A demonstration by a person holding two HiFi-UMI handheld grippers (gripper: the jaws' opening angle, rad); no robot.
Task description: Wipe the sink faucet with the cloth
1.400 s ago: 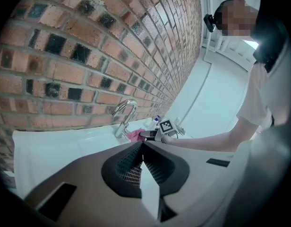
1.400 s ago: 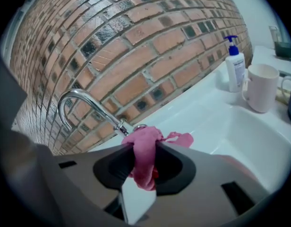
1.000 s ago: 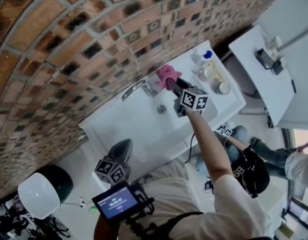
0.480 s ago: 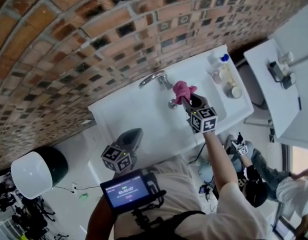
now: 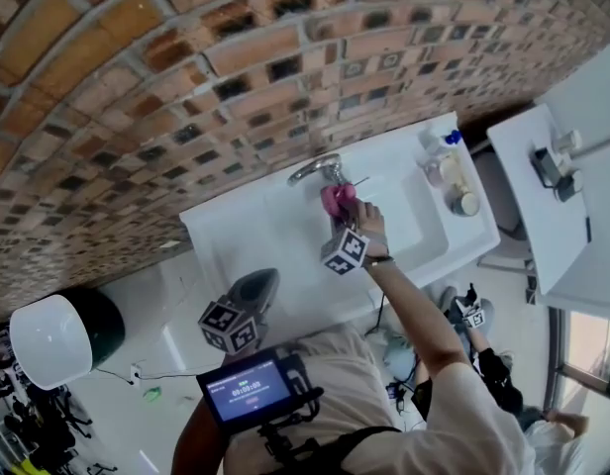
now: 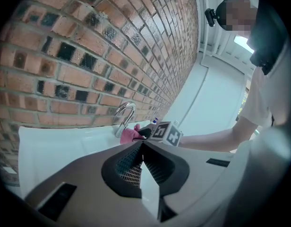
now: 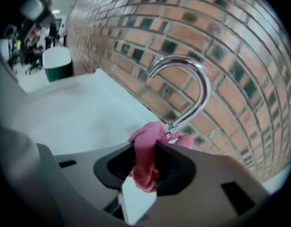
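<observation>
A chrome gooseneck faucet (image 5: 315,169) (image 7: 185,89) (image 6: 124,116) stands at the back of the white sink (image 5: 285,255), against the brick wall. A pink cloth (image 5: 336,200) (image 7: 146,150) (image 6: 130,134) is pinched in my right gripper (image 5: 339,214) (image 7: 144,167), which is shut on it and presses it against the lower part of the faucet's stem. My left gripper (image 5: 255,290) (image 6: 141,157) hangs in front of the sink, jaws shut with nothing between them, well away from the faucet.
Bottles and a small jar (image 5: 450,173) crowd the sink's right end. A second white counter (image 5: 553,186) lies at the right. A white and green bin (image 5: 57,339) sits on the floor at the left. A screen device (image 5: 248,392) is mounted at my chest.
My right gripper has carried the pink cloth leftward and back from beside the bottles to the faucet's base. The left gripper has stayed low in front of the sink.
</observation>
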